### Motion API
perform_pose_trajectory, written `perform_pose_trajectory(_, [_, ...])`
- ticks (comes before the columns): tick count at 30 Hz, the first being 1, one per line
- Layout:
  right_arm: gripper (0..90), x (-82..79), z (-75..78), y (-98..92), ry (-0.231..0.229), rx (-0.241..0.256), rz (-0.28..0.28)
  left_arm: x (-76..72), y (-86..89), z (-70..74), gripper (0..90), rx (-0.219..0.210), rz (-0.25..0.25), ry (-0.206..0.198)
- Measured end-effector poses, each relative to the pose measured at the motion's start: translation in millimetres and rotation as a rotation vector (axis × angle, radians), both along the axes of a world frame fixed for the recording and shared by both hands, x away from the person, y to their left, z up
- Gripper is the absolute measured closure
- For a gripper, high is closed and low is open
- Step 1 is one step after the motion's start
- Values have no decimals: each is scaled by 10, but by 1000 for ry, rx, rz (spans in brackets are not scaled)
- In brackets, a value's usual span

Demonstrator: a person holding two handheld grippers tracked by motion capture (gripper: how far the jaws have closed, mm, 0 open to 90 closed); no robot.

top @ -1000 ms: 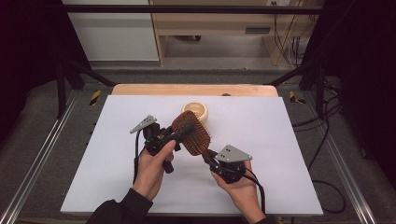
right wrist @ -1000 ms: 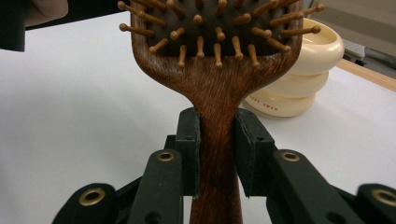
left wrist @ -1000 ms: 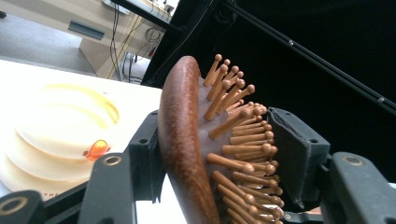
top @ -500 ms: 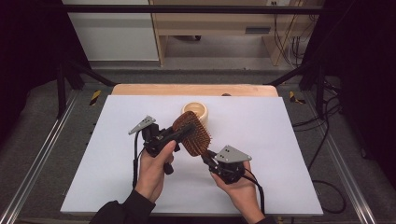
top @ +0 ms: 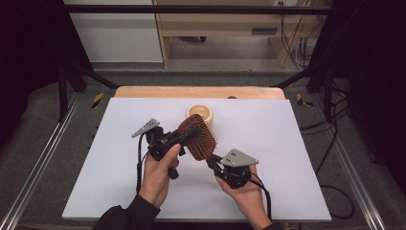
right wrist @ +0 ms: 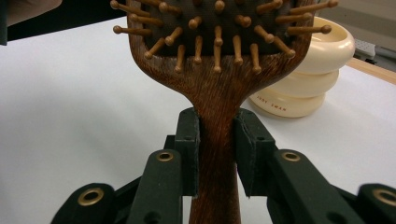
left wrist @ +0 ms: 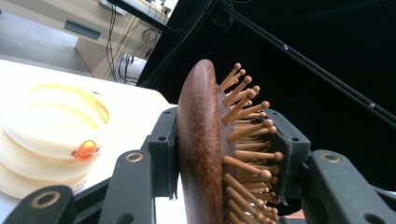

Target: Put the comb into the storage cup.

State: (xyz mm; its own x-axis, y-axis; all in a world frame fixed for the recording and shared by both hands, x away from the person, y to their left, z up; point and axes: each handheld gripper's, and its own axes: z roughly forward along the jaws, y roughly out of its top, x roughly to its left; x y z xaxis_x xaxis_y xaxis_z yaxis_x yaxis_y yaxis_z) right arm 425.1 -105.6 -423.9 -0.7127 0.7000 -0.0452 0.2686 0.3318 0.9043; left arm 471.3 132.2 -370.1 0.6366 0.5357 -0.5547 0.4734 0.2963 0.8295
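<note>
Dark wood is showing its grain on the paddle hairbrush [top: 197,137], and both grippers are sharing it above the white table [top: 287,143]. Faint lettering is sitting on the base of the cream ringed container [right wrist: 308,74] behind it, reading something like "JUDY SWAN", though it is too small to be sure; an orange dot is marking its side in the left gripper view. The brush's long axis is running diagonally, head toward the far left, handle toward the near right. The left gripper [left wrist: 224,154] is squeezing the oval head, one jaw on the smooth back, the other on the ball-tipped wooden pins. The right gripper [right wrist: 217,154] is pinching the narrow handle [right wrist: 215,140] between its jaws.
</note>
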Motion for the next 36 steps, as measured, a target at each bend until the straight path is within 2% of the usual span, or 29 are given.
perform_pose_trajectory(5, [718, 7, -8, -8, 7, 14, 6, 5, -8, 6, 523, 4, -1, -2])
perform_pose_trajectory(7, [642, 20, -15, -12, 25, 24, 10, 4, -13, 15, 523, 24, 8, -14])
perform_pose_trajectory(9, [602, 29, -21, -18, 35, 29, 17, 11, -2, 17, 523, 32, 8, -18])
perform_pose_trajectory(15, [474, 31, -5, -44, 22, 58, 19, 12, 33, 32, 522, 43, 28, -29])
perform_pose_trajectory(19, [412, 12, 16, -79, 21, 91, 52, 12, 63, 51, 522, 41, 36, -35])
perform_pose_trajectory(22, [373, -8, 38, -113, 0, 103, 61, 14, 84, 69, 522, 42, 39, -41])
perform_pose_trajectory(27, [281, 19, 18, -178, -31, 104, -2, 17, 122, 103, 521, 39, 51, -49])
perform_pose_trajectory(28, [247, 30, 11, -194, -23, 106, -15, 16, 129, 114, 521, 34, 55, -50])
perform_pose_trajectory(30, [194, 41, 12, -229, -14, 109, -30, 17, 147, 135, 521, 27, 60, -56])
perform_pose_trajectory(32, [130, 32, 23, -271, -28, 104, -38, 16, 172, 160, 521, 24, 66, -64])
perform_pose_trajectory(36, [85, -9, 32, -402, -50, 93, -61, 18, 223, 237, 520, 29, 79, -79])
